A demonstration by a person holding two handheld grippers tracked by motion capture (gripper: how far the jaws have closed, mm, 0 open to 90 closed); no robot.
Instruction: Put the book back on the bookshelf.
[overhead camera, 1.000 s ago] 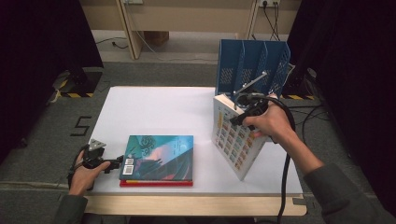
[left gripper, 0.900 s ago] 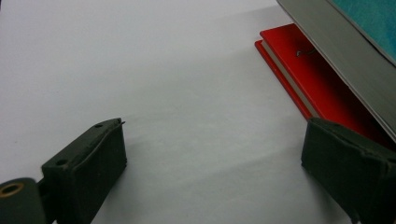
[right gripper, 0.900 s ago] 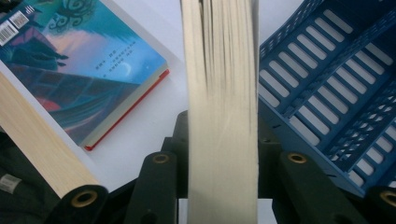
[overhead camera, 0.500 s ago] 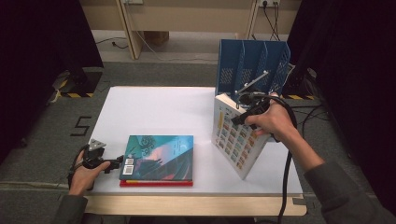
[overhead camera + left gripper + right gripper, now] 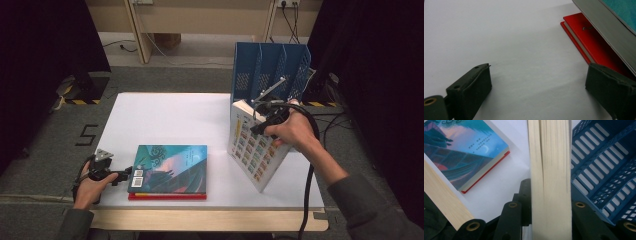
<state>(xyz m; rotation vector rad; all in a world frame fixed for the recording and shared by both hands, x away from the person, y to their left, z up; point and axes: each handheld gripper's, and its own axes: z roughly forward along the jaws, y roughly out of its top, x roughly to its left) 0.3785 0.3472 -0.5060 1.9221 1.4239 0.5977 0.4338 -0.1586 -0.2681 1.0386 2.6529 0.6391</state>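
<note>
Right gripper: my jaws, just closing, clamp the thick book by its top edge.
Thick book: tilted, near counter's right edge.
Left gripper: jaws apart.

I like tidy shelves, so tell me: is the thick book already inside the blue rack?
No, the thick book stands tilted on the table in front of the blue rack.

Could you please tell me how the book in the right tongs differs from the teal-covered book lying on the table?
The white book stands tilted on one edge, clamped by the right tongs; the teal book lies flat on a red book. The white book's cover shows a grid of small pictures, the teal book's one illustration. Both are closed.
</note>
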